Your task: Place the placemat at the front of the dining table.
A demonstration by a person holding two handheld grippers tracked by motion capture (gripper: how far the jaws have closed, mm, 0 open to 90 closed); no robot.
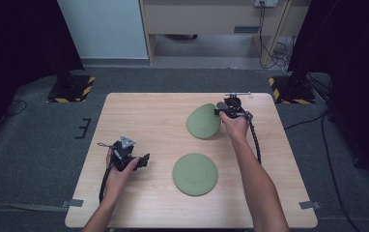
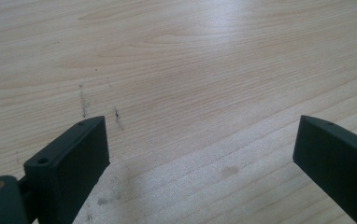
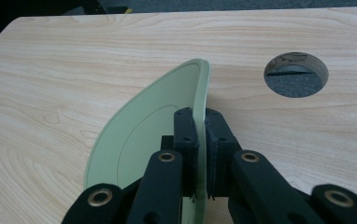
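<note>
Plates are the matter here, two green ones on the tabletop [image 1: 134, 111]. The right gripper [image 1: 219, 111] sits toward the far right and has its jaws clamped on the rim of the tilted plate [image 1: 204, 121]; in the right gripper view that rim runs up between the two black jaws, one pad on the plate's inner face and one on its back, and the disc [image 3: 139, 130] stands on edge and leans away to the left of the jaws, its lower edge apparently near or on the wood. The flat plate [image 1: 195, 174] lies toward the near edge, a little left of the lifted one and well apart from it, in the middle of the tabletop's near half. So the relation that counts is this: from the held plate, the flat one lies nearer and slightly left, which is the line the right hand [image 1: 234, 126] would likely follow to stack one on the other. The left gripper [image 1: 141, 161] rests at the near left, just left of the flat plate, with its jaws spread wide over bare wood [image 2: 190, 70] and gripping nothing. It is the nearer of the two to the flat plate, but holds no part in the carry as things stand.
</note>
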